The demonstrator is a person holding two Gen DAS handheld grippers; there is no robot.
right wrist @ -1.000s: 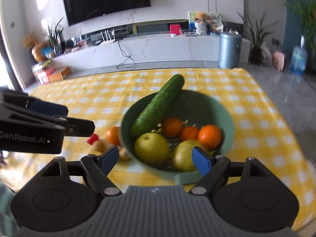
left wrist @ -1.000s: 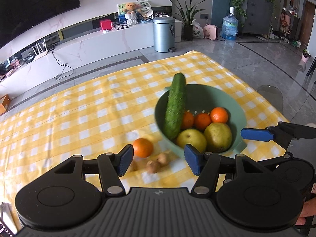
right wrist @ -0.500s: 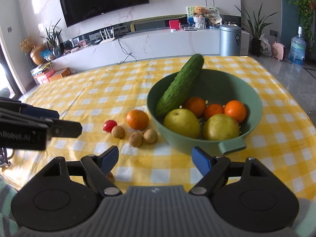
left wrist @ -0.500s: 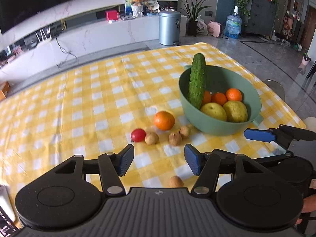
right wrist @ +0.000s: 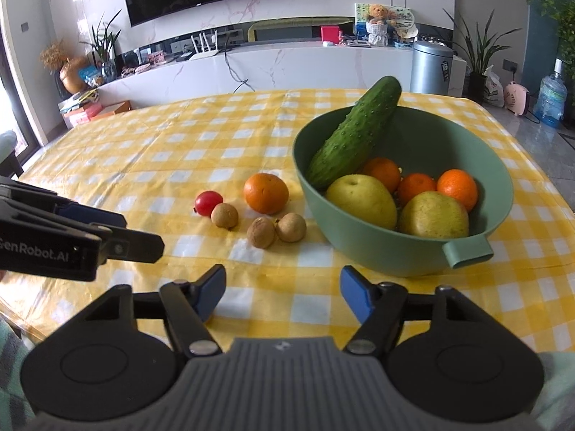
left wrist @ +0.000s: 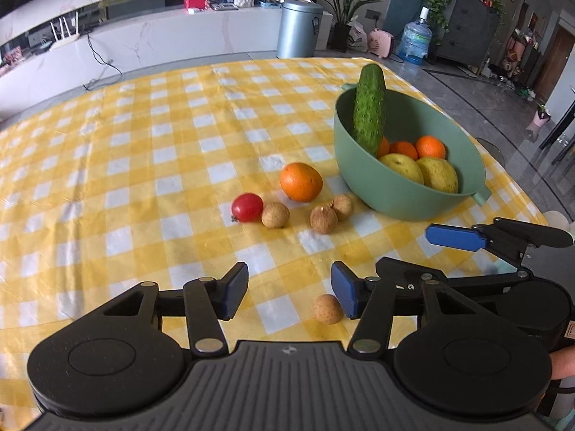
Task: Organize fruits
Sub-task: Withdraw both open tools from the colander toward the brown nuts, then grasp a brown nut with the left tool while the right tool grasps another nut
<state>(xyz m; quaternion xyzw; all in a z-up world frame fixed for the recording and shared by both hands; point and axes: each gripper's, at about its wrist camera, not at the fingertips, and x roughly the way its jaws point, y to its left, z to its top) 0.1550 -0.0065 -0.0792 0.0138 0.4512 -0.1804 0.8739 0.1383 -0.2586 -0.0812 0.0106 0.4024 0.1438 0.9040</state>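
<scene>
A green bowl (left wrist: 402, 194) (right wrist: 359, 237) holds a cucumber (left wrist: 369, 109) (right wrist: 354, 133), two yellow pears and three small oranges. On the yellow checked cloth beside it lie an orange (left wrist: 301, 182) (right wrist: 266, 193), a red cherry tomato (left wrist: 247, 207) (right wrist: 208, 203) and three brown longans (left wrist: 275, 214) (right wrist: 224, 215). A fourth longan (left wrist: 327, 309) lies just inside my left gripper's right finger. My left gripper (left wrist: 289, 292) is open and empty. My right gripper (right wrist: 283, 292) is open and empty, back from the fruit.
The table's near edge is just below both grippers. The right gripper's fingers (left wrist: 454, 237) show at the left view's right side. The left gripper (right wrist: 72, 240) shows at the right view's left side. A trash can (left wrist: 299, 28) and TV counter stand beyond the table.
Both grippers have pulled back from the bowl toward the table's near edge. The loose fruit and a fourth longan have come into view. Both stay open.
</scene>
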